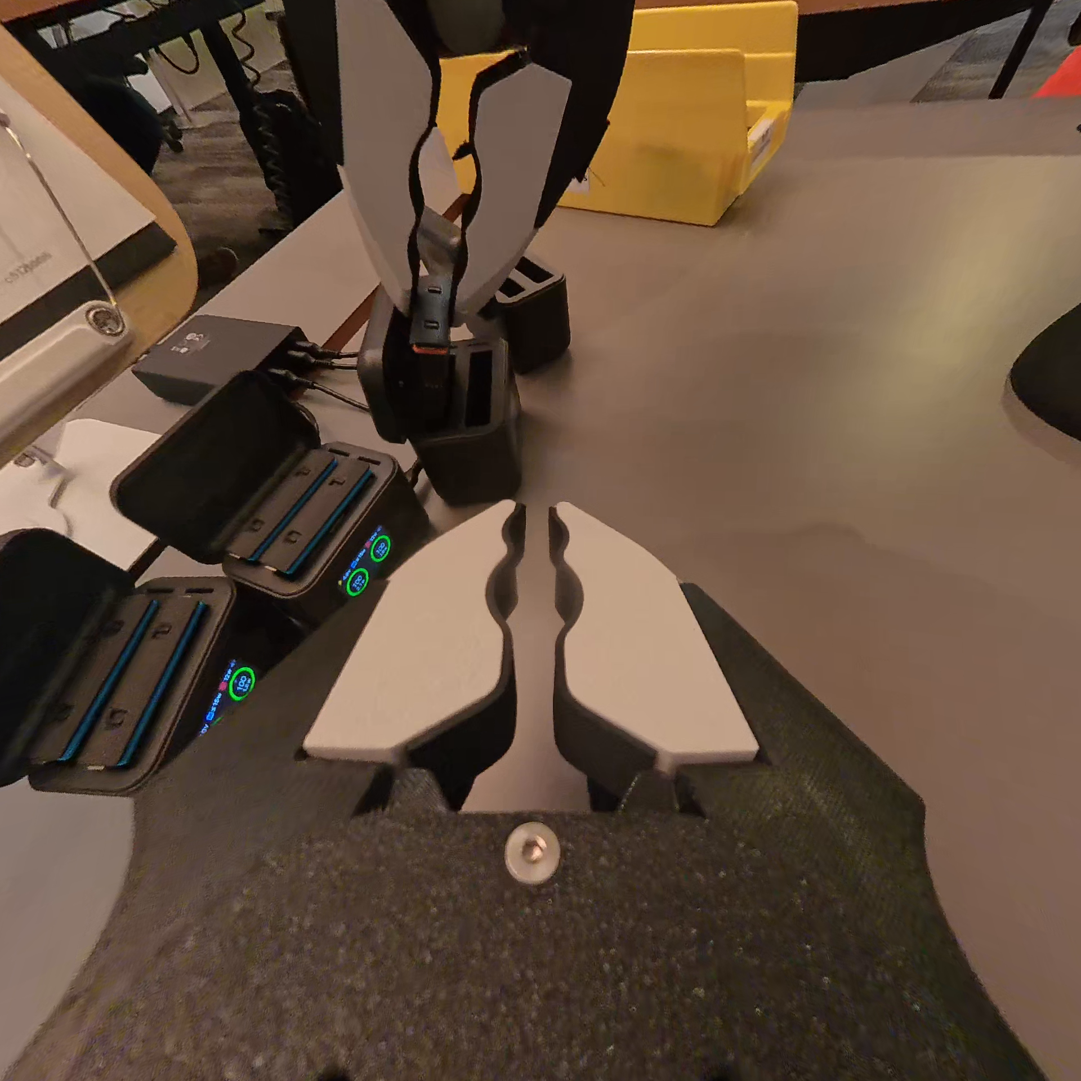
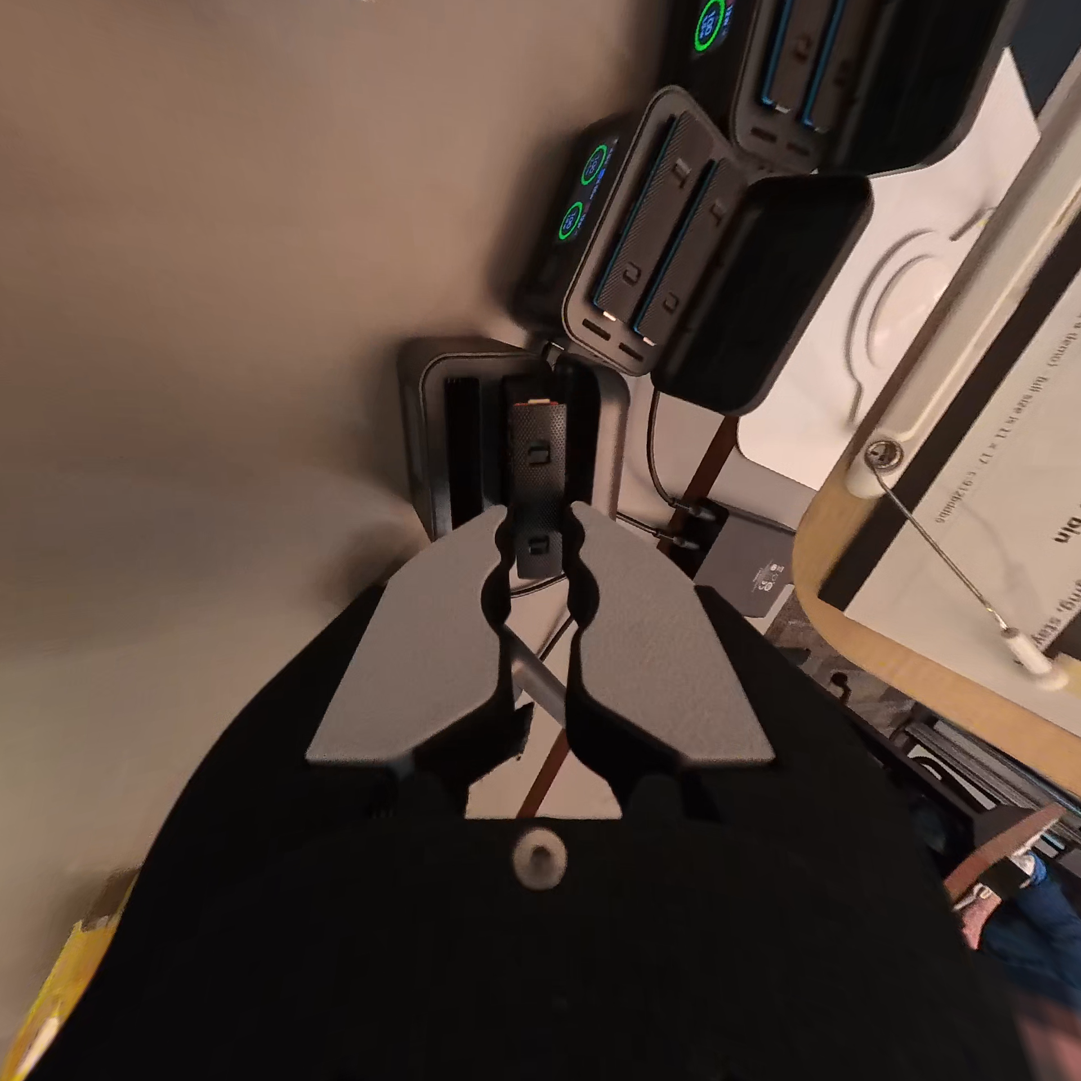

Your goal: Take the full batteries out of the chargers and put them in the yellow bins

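Only the left wrist view shows the yellow bin (image 1: 672, 128); right gripper (image 2: 535, 526) fingers grasp a battery (image 2: 535, 468), left gripper (image 1: 535, 515) fingers nearly clenched, empty.

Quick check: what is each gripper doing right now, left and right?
Left gripper: nearly shut, holding nothing, above the table.
Right gripper: shut on a black battery over a charger slot.

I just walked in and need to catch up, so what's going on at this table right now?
A person is working with two handheld grippers. The right gripper is clamped on a slim black textured battery and has it partly lifted out of a small black two-slot charger. The left gripper hovers nearby over the grey table, holding nothing, its fingers nearly closed. Two larger lidded black chargers still hold blue-edged batteries, and the yellow plastic bin waits behind.
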Tool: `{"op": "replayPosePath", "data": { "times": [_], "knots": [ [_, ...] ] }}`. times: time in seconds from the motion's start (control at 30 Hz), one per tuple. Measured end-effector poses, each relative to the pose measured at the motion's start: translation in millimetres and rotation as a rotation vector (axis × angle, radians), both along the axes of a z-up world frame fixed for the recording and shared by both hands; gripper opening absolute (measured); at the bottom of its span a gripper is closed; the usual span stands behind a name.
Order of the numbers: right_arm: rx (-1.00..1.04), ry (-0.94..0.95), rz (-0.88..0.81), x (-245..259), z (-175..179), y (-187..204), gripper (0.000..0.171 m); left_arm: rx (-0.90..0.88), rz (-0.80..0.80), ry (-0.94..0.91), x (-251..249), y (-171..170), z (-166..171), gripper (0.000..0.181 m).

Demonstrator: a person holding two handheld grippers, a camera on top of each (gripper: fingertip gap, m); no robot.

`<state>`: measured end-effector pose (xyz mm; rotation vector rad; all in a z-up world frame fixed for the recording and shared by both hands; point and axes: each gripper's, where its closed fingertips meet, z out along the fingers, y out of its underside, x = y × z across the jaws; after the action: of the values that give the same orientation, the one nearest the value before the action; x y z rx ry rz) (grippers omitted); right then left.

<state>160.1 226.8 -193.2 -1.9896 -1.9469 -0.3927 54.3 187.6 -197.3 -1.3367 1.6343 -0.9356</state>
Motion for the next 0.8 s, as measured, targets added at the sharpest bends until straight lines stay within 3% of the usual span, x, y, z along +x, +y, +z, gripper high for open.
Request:
{"op": "replayPosePath", "data": {
  "times": [0.57,0.8],
  "knots": [
    [-0.108,-0.073,-0.029,2.6,-22.8,8.1,0.017,0.008,-0.032,0.034,-1.0,-1.1,-10.7,0.004],
    [-0.124,-0.027,-0.051,-4.6,-15.4,8.1,0.017,0.004,-0.040,0.052,-1.6,-0.8,-16.4,0.003]
  ]
}}
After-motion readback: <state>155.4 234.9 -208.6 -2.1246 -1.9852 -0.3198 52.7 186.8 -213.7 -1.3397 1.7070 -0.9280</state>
